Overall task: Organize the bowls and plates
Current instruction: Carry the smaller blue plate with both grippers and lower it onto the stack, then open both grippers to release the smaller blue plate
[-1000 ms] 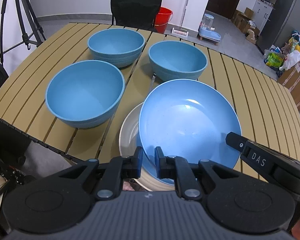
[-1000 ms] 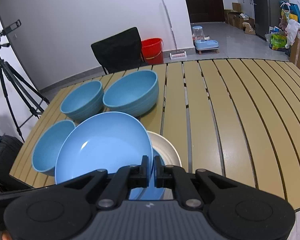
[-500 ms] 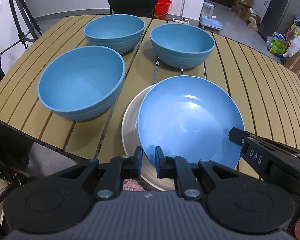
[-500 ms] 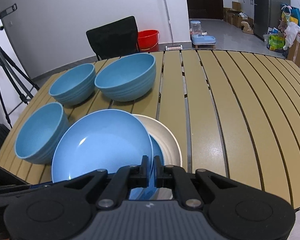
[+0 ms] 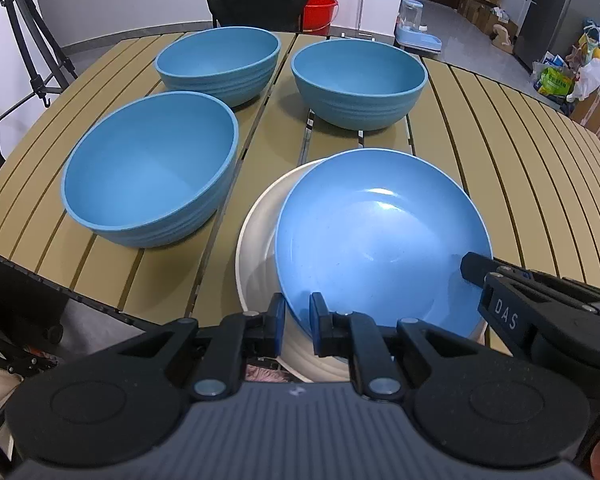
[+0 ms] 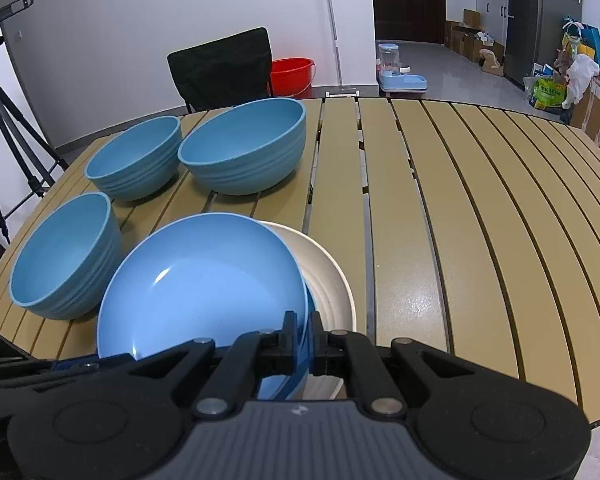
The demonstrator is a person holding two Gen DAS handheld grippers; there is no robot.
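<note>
A blue plate (image 5: 380, 236) lies on a cream plate (image 5: 260, 232) near the table's front edge. My right gripper (image 6: 302, 336) is shut on the blue plate's (image 6: 204, 284) near rim; the cream plate (image 6: 328, 276) shows under it. My left gripper (image 5: 297, 320) has a narrow gap between its fingers, straddling the blue plate's near-left rim without clearly clamping it. The right gripper's finger (image 5: 496, 280) shows on the plate's right rim. Three blue bowls stand behind: near left (image 5: 148, 168), far left (image 5: 220, 64), far right (image 5: 358, 80).
The slatted tan table (image 6: 480, 220) extends to the right. A black chair (image 6: 224, 68) and a red bucket (image 6: 292, 76) stand beyond the far edge. A tripod (image 5: 16, 40) stands at the left.
The blue plate has come down with both grippers, from tilted above the cream plate to lying lower on it. Both views have moved closer to the table.
</note>
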